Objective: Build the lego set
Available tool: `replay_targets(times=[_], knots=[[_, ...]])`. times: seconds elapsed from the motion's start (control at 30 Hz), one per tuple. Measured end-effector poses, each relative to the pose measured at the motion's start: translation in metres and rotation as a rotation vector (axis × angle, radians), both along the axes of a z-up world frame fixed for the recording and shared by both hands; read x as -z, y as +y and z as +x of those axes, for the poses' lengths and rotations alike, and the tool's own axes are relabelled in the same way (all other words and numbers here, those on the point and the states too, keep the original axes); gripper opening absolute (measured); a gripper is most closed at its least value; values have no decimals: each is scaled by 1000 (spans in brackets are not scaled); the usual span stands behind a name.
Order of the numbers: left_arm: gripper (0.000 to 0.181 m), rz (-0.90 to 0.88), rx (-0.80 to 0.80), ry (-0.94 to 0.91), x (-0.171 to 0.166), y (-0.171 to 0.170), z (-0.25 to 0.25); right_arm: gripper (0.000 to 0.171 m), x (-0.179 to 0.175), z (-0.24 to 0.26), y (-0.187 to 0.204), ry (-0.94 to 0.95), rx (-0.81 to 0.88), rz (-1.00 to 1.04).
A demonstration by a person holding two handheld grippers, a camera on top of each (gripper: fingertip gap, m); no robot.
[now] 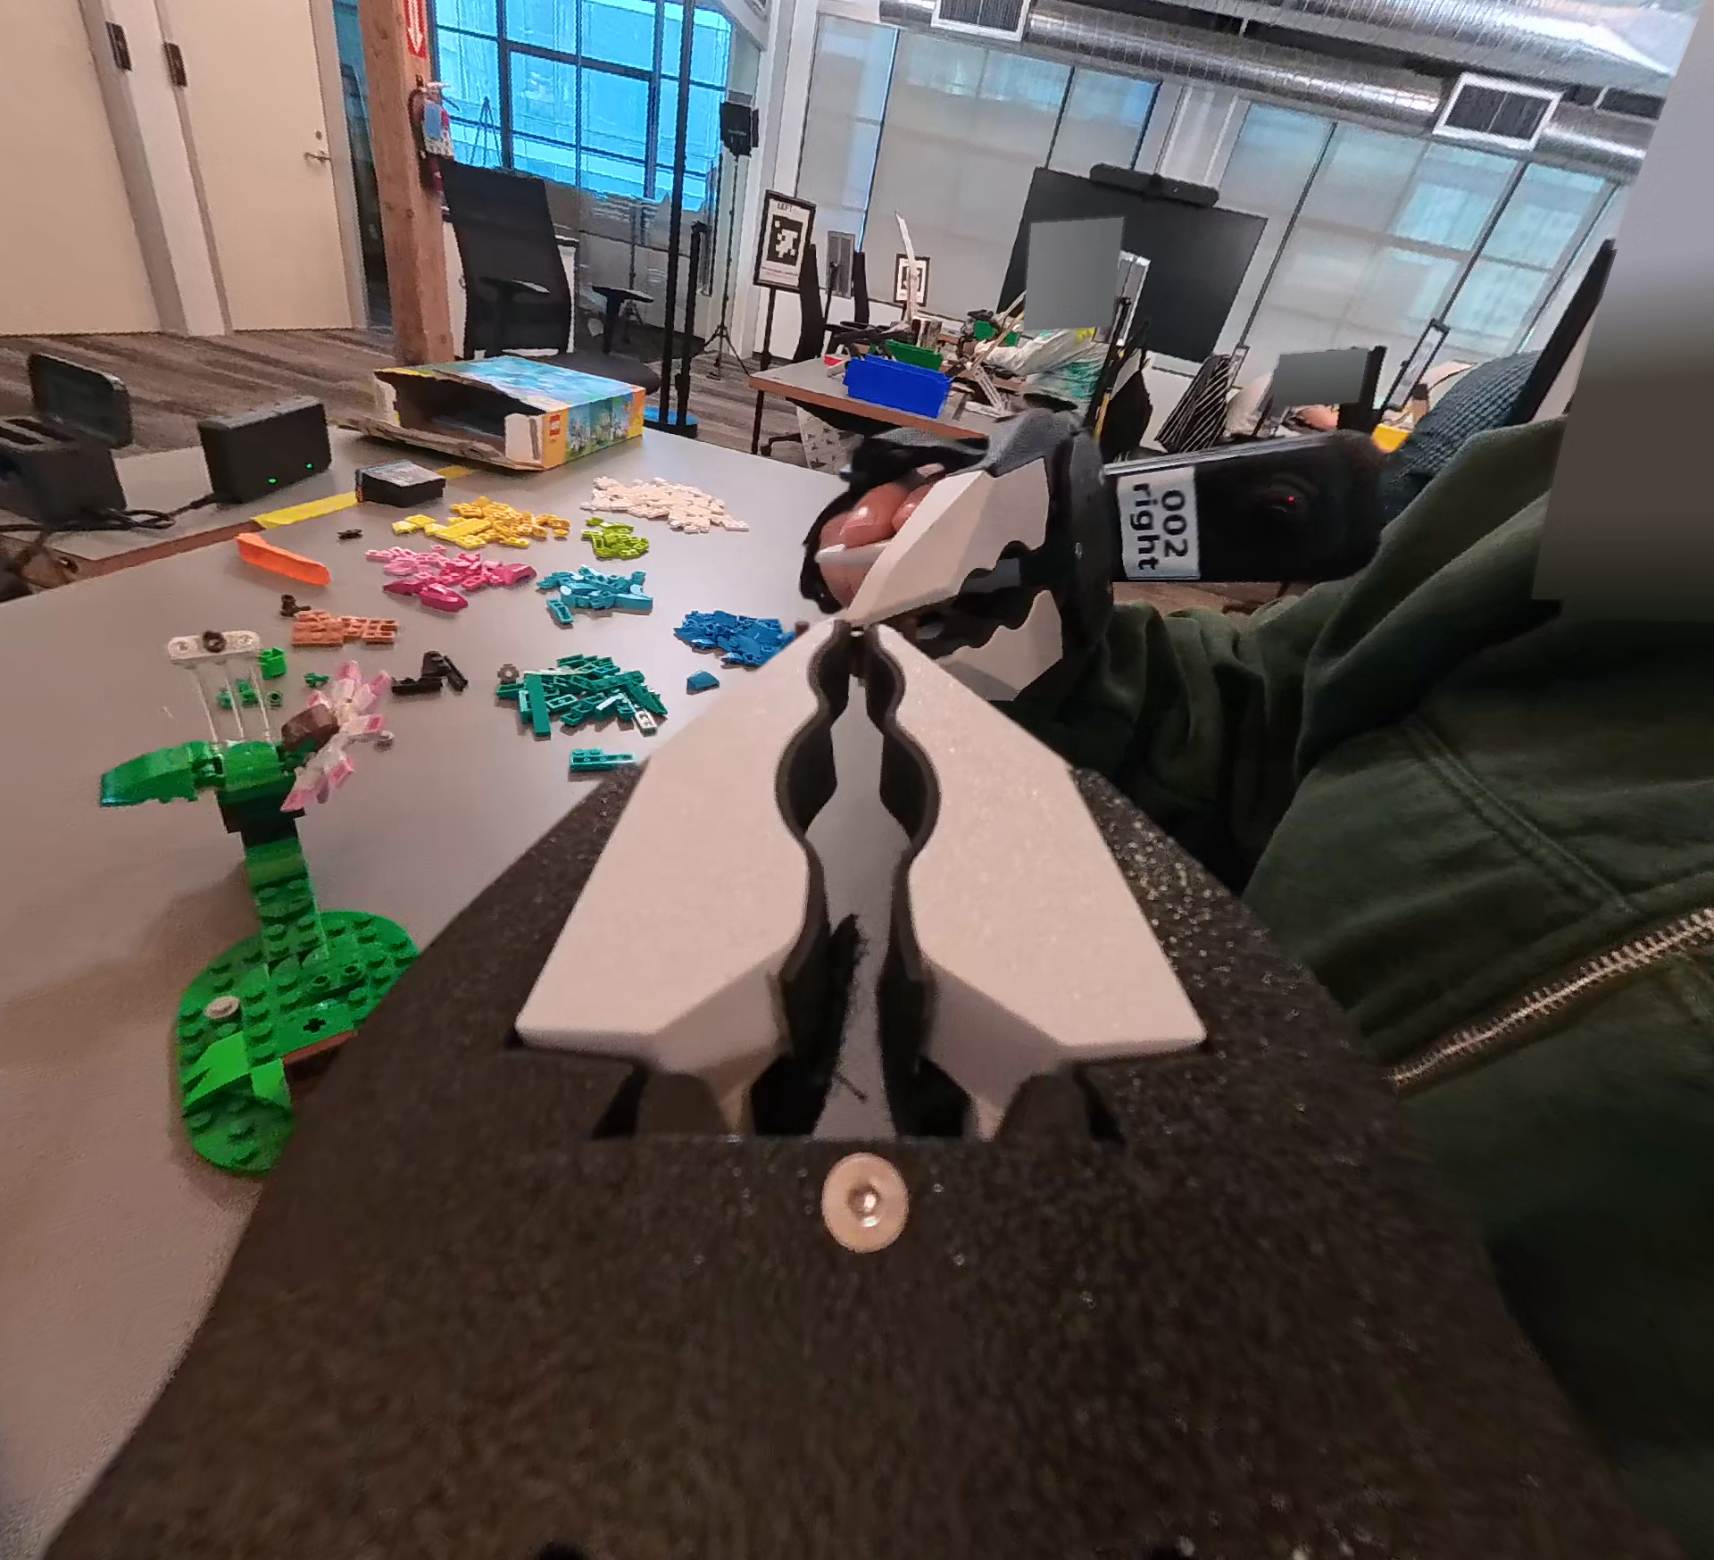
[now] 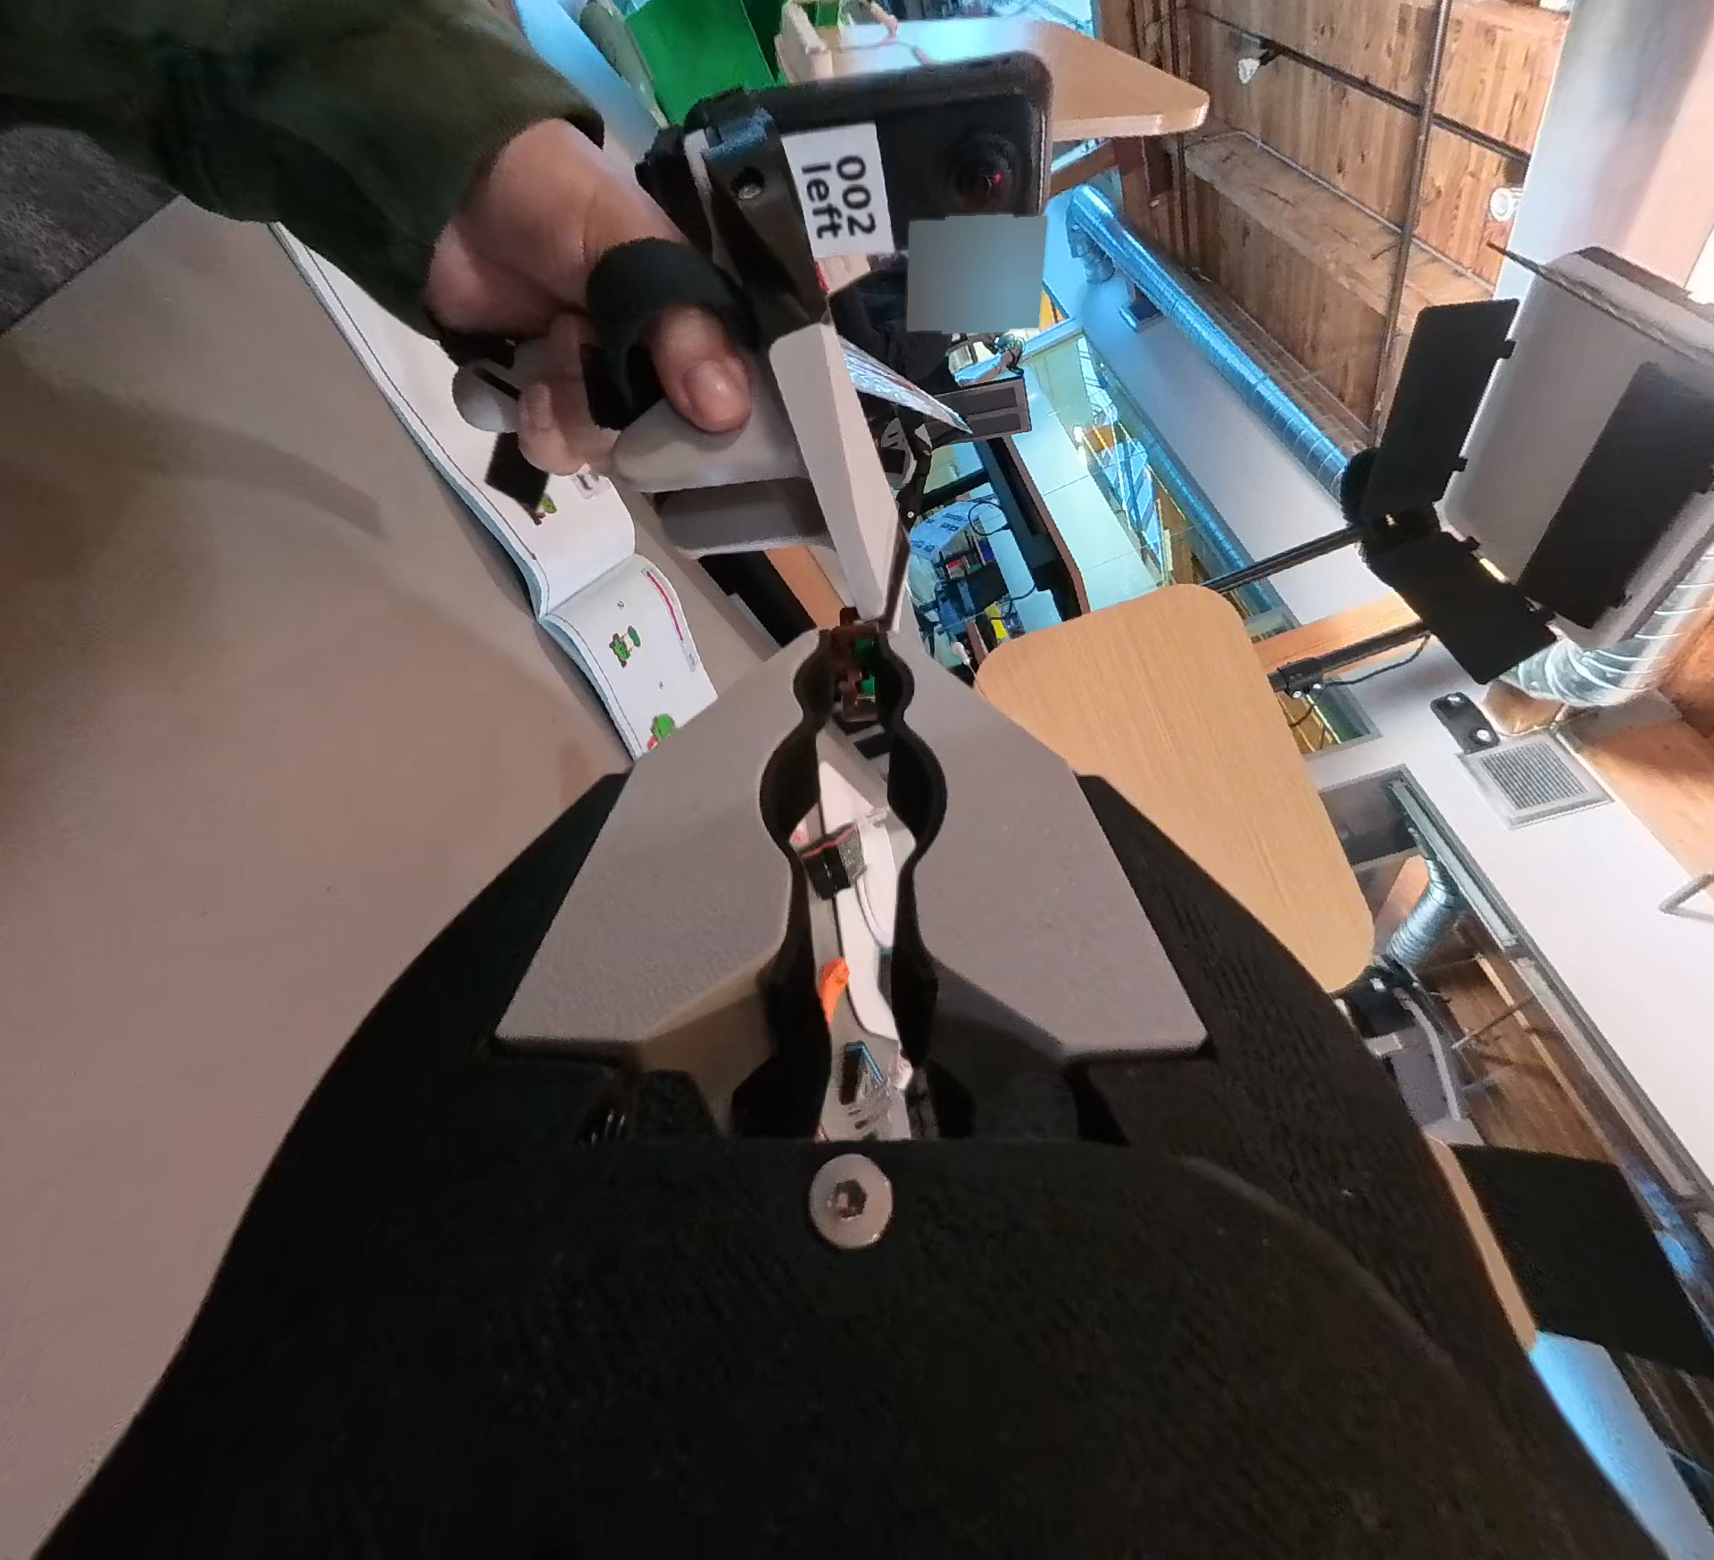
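My left gripper (image 1: 849, 632) is shut and raised above the grey table (image 1: 111, 912). My right gripper (image 1: 849, 614) comes in from the right and meets it tip to tip. In the right wrist view my right gripper (image 2: 853, 654) is shut on a small brown and green lego piece (image 2: 855, 667). The left gripper's tip (image 2: 879, 608) touches that piece from above; I cannot tell whether it holds a piece of its own. A green lego plant build (image 1: 278, 912) with a pink flower stands on the table at the left.
Sorted piles of loose bricks lie mid-table: yellow (image 1: 492, 521), pink (image 1: 445, 574), white (image 1: 663, 502), teal (image 1: 594, 588), blue (image 1: 728, 634), green (image 1: 580, 694). An orange brick separator (image 1: 283, 560), the opened lego box (image 1: 519, 411) and black chargers (image 1: 264, 449) sit farther back. The instruction booklet (image 2: 603, 588) lies open. Both grippers' tips are close together, under 4 cm apart. Both grippers' tips are roughly 25 centimeters from the green lego plant build (image 1: 278, 912).
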State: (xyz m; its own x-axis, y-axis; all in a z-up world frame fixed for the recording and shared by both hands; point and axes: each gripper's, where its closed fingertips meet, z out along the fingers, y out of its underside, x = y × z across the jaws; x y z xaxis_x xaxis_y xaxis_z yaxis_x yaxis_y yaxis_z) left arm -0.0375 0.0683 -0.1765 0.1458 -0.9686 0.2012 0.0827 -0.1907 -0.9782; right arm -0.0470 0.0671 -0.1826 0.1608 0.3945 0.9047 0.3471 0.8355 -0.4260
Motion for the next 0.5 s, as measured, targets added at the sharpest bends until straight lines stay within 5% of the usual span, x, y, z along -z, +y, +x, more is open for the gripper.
replay_targets(times=[0.5], knots=[[0, -214, 96, -117, 1, 0, 0, 3, 1, 0, -1, -71, 35, -43]])
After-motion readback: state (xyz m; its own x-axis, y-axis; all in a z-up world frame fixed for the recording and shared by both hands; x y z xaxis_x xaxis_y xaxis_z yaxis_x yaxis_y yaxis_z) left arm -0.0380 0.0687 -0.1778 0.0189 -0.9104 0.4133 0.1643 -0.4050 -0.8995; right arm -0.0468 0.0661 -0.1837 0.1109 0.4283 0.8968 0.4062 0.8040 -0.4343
